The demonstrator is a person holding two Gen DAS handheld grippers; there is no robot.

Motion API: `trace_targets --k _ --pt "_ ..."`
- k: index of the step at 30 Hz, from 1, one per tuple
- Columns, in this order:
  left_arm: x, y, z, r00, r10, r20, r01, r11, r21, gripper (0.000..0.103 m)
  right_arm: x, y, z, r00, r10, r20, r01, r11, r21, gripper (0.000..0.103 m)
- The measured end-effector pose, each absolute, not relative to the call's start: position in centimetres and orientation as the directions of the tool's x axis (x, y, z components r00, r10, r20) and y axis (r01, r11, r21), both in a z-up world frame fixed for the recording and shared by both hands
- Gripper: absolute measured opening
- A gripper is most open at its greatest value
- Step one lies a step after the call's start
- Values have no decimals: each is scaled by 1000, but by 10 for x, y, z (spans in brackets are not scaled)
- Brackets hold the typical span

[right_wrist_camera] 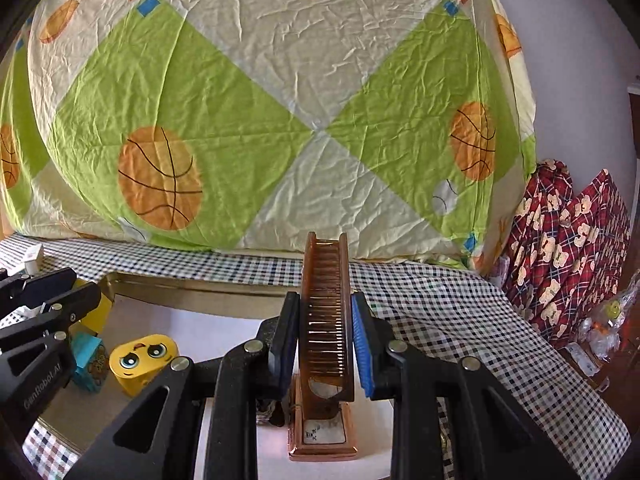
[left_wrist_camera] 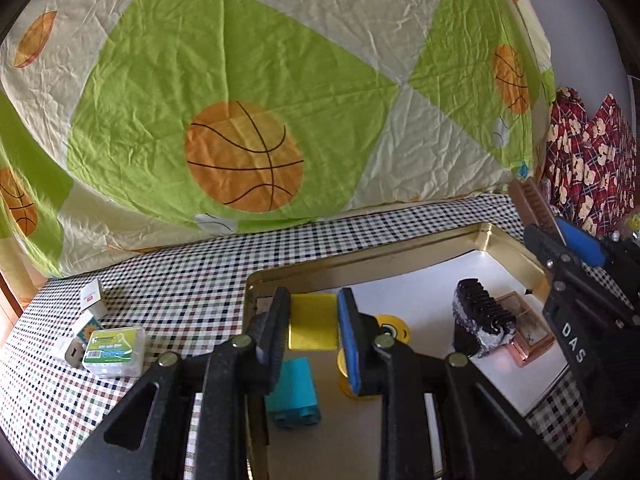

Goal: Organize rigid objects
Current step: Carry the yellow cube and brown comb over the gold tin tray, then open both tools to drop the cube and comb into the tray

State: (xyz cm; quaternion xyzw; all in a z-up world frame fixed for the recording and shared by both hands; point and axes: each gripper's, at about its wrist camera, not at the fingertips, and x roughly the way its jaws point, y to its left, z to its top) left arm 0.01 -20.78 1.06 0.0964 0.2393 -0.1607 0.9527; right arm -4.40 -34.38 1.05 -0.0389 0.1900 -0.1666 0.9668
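Evidently to load the gold tray (left_wrist_camera: pixel 400 256), the left hand-held gripper (left_wrist_camera: pixel 314 322) clamps a yellow block (left_wrist_camera: pixel 313 322) while the right hand-held gripper (right_wrist_camera: pixel 325 332) pinches a brown comb (right_wrist_camera: pixel 326 304) above it.

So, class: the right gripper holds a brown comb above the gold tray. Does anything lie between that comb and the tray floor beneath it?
Yes. Directly under the brown comb, held in the right gripper, a copper-coloured case lies on the gold tray floor, with a dark hair clip beside it. The bare white floor to the left looks freer.
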Motion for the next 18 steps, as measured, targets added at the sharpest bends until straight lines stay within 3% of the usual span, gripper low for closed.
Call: trace_targets --k 10,18 --pt "-5 -218 -3 806 -301 -509 418 899 131 23 -31 -346 1 863 -229 -450 220 973 -73 28" --pt "-4 -225 -4 645 -541 -539 625 780 -34 23 -22 -351 -6 847 -100 -522 143 989 43 28"
